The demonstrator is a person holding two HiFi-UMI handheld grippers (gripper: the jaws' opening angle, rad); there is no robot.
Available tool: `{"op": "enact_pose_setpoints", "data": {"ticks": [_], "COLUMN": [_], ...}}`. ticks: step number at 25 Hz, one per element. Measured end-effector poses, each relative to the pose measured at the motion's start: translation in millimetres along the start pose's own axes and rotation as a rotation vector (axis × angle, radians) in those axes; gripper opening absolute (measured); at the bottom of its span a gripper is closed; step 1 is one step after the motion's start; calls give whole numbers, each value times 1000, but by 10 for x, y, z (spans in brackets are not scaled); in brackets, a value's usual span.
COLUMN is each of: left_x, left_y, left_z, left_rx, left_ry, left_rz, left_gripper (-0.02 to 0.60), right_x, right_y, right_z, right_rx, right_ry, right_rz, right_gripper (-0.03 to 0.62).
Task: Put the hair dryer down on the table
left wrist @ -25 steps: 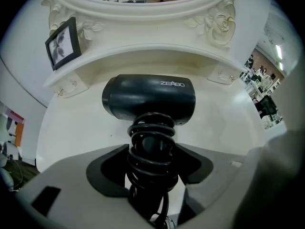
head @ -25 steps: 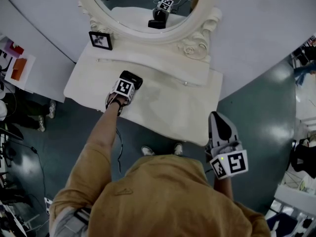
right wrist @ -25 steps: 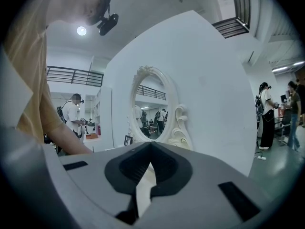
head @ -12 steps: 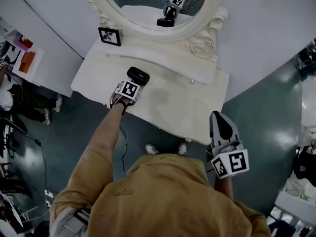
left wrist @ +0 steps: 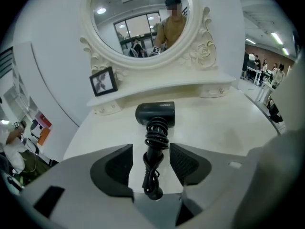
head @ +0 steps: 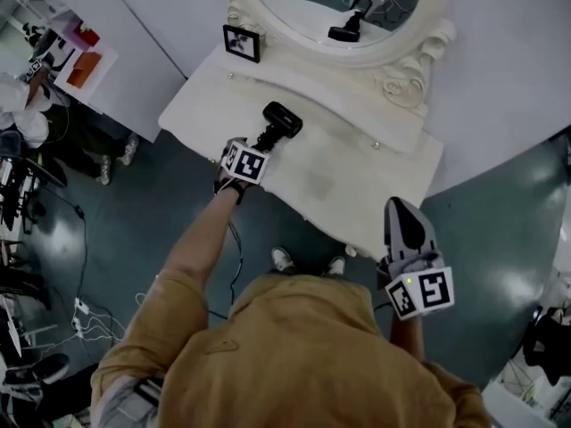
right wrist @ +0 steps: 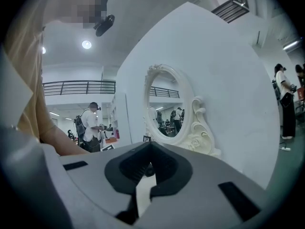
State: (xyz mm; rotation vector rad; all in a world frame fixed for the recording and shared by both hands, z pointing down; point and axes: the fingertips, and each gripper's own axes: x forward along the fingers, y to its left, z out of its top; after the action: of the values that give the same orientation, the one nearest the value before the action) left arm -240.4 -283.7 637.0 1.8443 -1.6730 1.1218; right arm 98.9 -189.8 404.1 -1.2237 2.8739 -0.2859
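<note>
Dryer (left wrist: 155, 114) blk, T-shaped; table (left wrist: 224, 128) smooth wht.

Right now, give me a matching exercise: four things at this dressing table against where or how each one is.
1 hair dryer
2 picture frame
3 oval mirror
4 right tongs

A upright on the raised shelf
B shut, holding nothing
C lying on the table top
D fixed above the shelf

Pairs: 1-C, 2-A, 3-D, 4-B.
</note>
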Motion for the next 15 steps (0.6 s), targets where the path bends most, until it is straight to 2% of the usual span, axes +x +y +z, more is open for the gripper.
{"op": "enact_pose_setpoints", "data": {"ticks": [3,5,9,12,15], "left_x": [-286,-473,-811,-1053,-1257], "left_y": [47,86,68,-9,-82], "left_z": [-93,-82,-84,-100,-110], "left_rx": [21,30,-55,-69,-79], "left_ry": [-21,-63,-155,-222,-291], "left_rz": [85,134,170,208,244], "left_gripper": [160,112,44,11,5], "right_x": [15,45,80,70,50], "right_y": [71,122,243,290,277], "right_z": [-12,12,39,18,10], "right_rx": [-4,-9,-23,-35,-44], "right_ry": [6,5,7,14,15], "right_rz": [48,79,144,187,213], "right_gripper": [2,2,2,2,2]}}
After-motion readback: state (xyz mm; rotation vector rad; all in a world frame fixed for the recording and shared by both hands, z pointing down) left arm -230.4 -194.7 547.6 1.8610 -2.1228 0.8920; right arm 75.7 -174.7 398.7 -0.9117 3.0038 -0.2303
